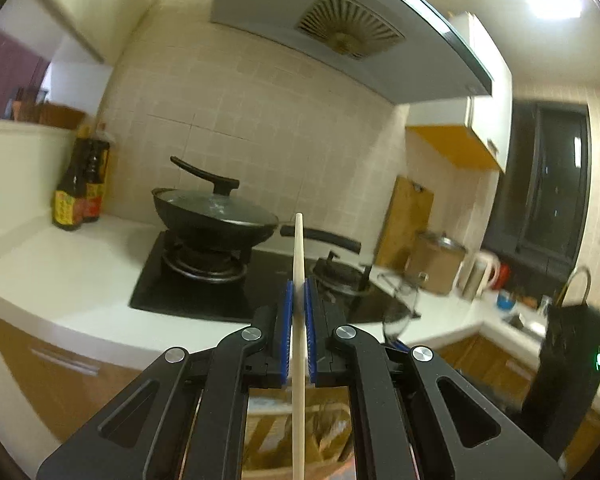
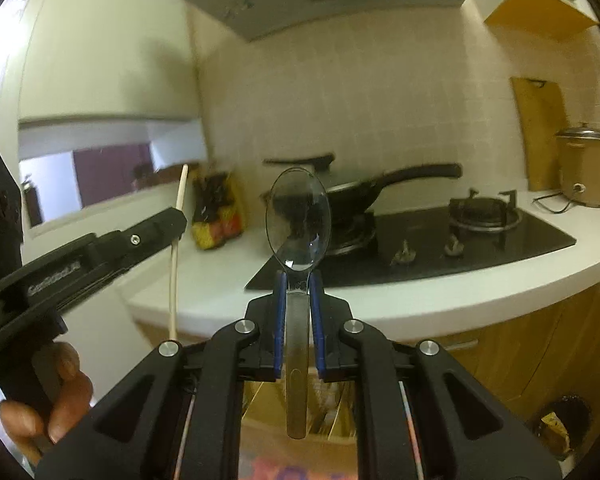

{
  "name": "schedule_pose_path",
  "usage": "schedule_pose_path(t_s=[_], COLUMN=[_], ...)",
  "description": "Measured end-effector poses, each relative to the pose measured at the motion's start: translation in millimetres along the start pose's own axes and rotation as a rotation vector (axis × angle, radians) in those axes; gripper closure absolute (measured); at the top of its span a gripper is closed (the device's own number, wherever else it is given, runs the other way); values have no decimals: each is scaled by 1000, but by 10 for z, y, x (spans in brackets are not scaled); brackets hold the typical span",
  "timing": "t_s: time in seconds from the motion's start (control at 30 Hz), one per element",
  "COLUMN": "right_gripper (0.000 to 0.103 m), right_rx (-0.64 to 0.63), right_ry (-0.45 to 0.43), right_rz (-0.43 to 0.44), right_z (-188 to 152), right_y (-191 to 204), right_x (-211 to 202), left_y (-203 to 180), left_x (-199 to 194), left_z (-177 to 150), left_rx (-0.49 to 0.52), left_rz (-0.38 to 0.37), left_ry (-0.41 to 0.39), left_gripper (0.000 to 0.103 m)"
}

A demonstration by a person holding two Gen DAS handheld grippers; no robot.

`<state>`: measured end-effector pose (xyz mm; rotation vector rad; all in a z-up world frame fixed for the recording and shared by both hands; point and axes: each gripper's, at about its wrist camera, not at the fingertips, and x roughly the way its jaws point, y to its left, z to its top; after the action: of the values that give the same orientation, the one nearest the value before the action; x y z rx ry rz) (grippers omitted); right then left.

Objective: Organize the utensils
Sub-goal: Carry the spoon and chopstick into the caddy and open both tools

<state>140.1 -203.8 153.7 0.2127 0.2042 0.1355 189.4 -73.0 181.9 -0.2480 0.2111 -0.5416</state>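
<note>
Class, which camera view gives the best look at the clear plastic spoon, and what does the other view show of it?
The right wrist view: the clear plastic spoon stands upright, centred, gripped in the right tool, bowl and handle both visible. The left wrist view shows only a blurred glimpse of it at lower right.

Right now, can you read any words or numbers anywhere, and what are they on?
None can be read for sure.
Grey range hood: small blue badge, blurred.
Dark sauce bottles with yellow-red labels: print too small.
Black left gripper side: raised lettering, too blurred.
</note>
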Motion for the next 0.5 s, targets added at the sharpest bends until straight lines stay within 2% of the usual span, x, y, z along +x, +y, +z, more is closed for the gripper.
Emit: schedule_pose_path(t_s=[0.13,0.23,0.37,0.5], right_gripper=[94,94,94,94], right_rx=[24,43,49,31], right_ry=[-44,-42,-16,8], right_rz=[-53,-71,-79,-91], right_z=[-66,-155,-251,-323], right_y=[-40,-102,-113,-113], right_x=[120,239,325,400], left_y=[117,194,234,261], left_x=[147,273,332,368], left_z=[-71,-183,-292,-370], left_rx=[-32,-43,-17,4], left_rz=[19,15,29,35], left_ry=[-49,-77,-90,-68], left_gripper=[99,99,99,98])
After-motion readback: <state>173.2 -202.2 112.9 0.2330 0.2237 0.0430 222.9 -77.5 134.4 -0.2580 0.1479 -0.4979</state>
